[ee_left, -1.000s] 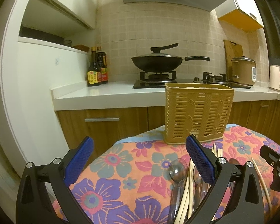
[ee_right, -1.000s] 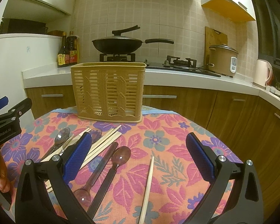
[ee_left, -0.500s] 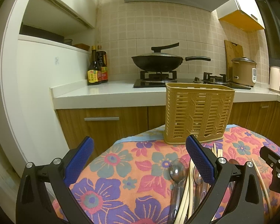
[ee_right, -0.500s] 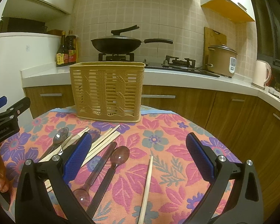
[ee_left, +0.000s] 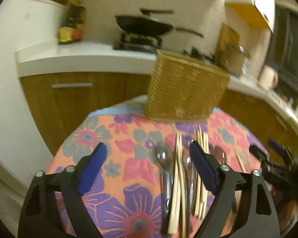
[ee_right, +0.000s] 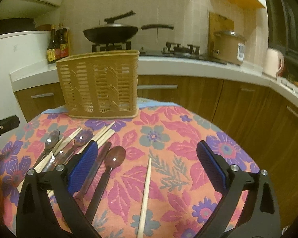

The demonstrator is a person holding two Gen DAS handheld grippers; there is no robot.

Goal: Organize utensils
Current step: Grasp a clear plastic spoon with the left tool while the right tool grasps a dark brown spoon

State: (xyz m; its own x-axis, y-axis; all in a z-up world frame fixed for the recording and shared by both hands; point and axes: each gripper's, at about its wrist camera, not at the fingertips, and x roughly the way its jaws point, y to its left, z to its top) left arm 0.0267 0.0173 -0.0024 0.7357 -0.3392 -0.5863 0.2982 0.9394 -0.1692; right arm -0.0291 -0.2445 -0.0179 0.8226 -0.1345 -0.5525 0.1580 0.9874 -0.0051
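A tan slotted utensil basket (ee_right: 99, 85) stands upright at the far side of the round table with the flowered cloth (ee_right: 168, 138). Spoons and chopsticks lie loose in front of it: a brown spoon (ee_right: 115, 156), a clear spoon (ee_right: 51, 138), a bundle of chopsticks (ee_right: 104, 135) and a single chopstick (ee_right: 146, 190). My right gripper (ee_right: 147, 144) hovers over the brown spoon and single chopstick, jaws closing, pads touching nothing. In the blurred left wrist view, my left gripper (ee_left: 147, 144) hovers above a spoon (ee_left: 163, 158) and chopsticks (ee_left: 177, 178) near its right finger, jaws closing on nothing. The basket (ee_left: 184, 91) stands beyond.
Behind the table runs a white counter (ee_right: 188, 67) over wooden cupboards, with a black wok (ee_right: 111, 32) on the stove, sauce bottles (ee_right: 58, 43), a rice cooker (ee_right: 228, 45) and a kettle (ee_right: 272, 63). The table's round edge drops off on the right.
The left wrist view has swung right and tipped down, blurring; the utensils now lie between its fingers, which stand closer together. The right view tipped down slightly, its fingers a little narrower.
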